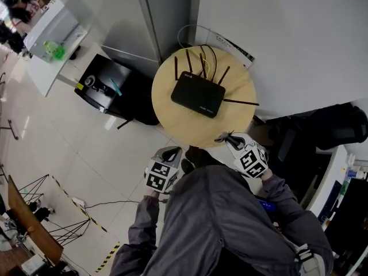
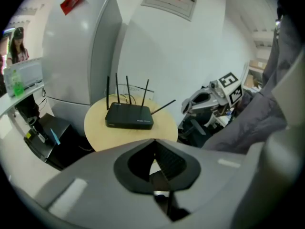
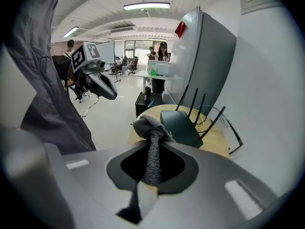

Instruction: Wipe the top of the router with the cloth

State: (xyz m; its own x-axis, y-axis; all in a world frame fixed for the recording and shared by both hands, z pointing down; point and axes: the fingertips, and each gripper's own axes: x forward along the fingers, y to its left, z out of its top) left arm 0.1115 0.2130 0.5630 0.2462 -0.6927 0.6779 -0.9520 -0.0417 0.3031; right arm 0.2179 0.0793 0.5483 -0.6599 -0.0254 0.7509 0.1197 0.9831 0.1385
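**Cloth in the grip, router dead ahead**

The right tool [image 3: 151, 168] is clamped on the cloth [image 3: 151, 140]. A grey twist runs up between the closed jaws and blooms into a tuft past the tips. The left tool [image 2: 155, 165] has its jaws pressed together with nothing between them.

The router [image 1: 198, 94] sits flat in the middle of the round counter [image 1: 187, 128], and no wiping contact shows yet. From the right tool [image 1: 230, 138], which hangs over the counter's near rim, the black box lies ahead and a little to the left, with bare wood between tuft and casing. Its long axis runs crosswise to the tool's line of reach. The antennas [image 1: 188, 61] fan out along the far edge, away from the tool, so the near edge is open for approach.

The left tool [image 1: 171, 153] hangs back off the rim and farther from the router. The right hand is plainly the nearer, and it has the cloth.

The coming move looks like a reach forward and down to land the tuft on the lid, then strokes side to side along that long axis. The risk is a push that slides the light box, or a stroke carried far enough back to snag the antennas.
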